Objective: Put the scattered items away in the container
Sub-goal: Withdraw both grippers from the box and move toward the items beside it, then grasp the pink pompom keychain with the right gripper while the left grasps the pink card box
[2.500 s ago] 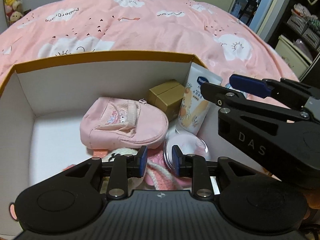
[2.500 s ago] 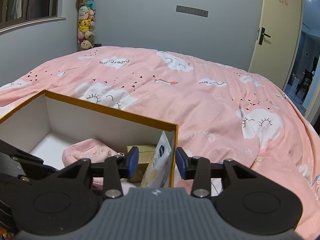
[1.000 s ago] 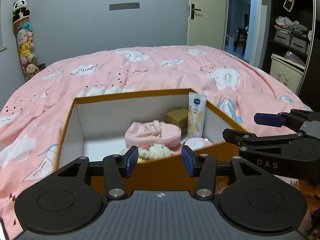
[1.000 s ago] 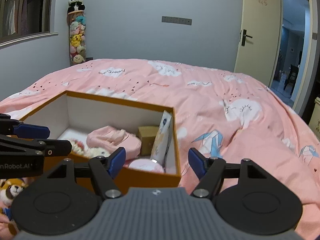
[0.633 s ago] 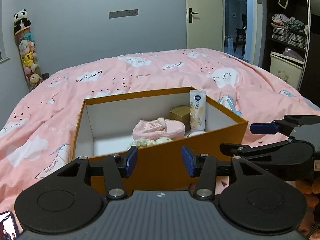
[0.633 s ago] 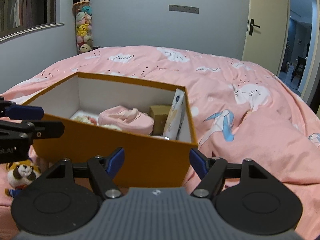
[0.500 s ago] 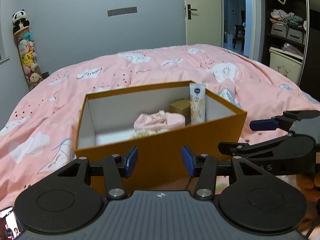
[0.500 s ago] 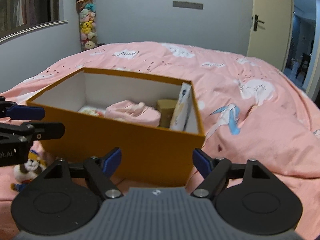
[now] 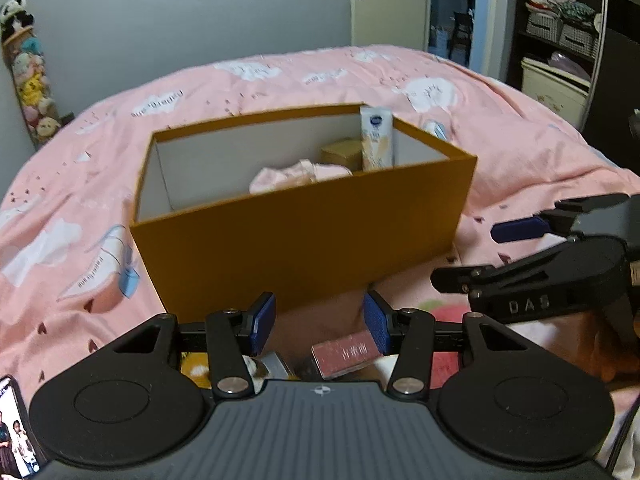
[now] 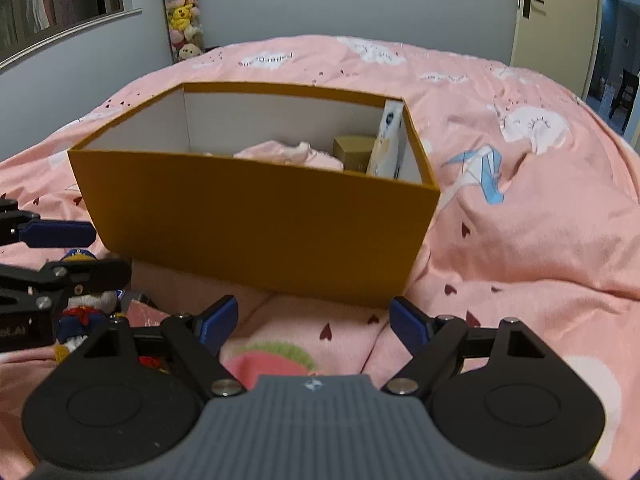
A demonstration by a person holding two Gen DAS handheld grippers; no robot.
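Observation:
An orange box (image 9: pixel 304 236) with white inner walls sits on the pink quilt and holds a pink pouch (image 9: pixel 296 172), a small gold box (image 9: pixel 340 154) and an upright lotion tube (image 9: pixel 376 140). My left gripper (image 9: pixel 320 322) hangs open in front of the box's near wall, above a small red box (image 9: pixel 344 354) and a silver item (image 9: pixel 276 364). My right gripper (image 10: pixel 314 320) is opening wide, with nothing between its jaws, over a pink and green soft item (image 10: pixel 272 360). A small doll in blue uniform (image 10: pixel 84 300) lies under the left gripper (image 10: pixel 96 254).
A phone (image 9: pixel 12 432) lies at the bottom left of the left wrist view. The quilt (image 10: pixel 520 220) bulges up to the right of the box. A column of plush toys (image 10: pixel 182 20) stands by the far wall, and shelves (image 9: pixel 560 40) and a doorway are at the right.
Both grippers have pulled back from the box and tipped downward, so its front wall and loose items on the quilt show. The right jaws have spread wider.

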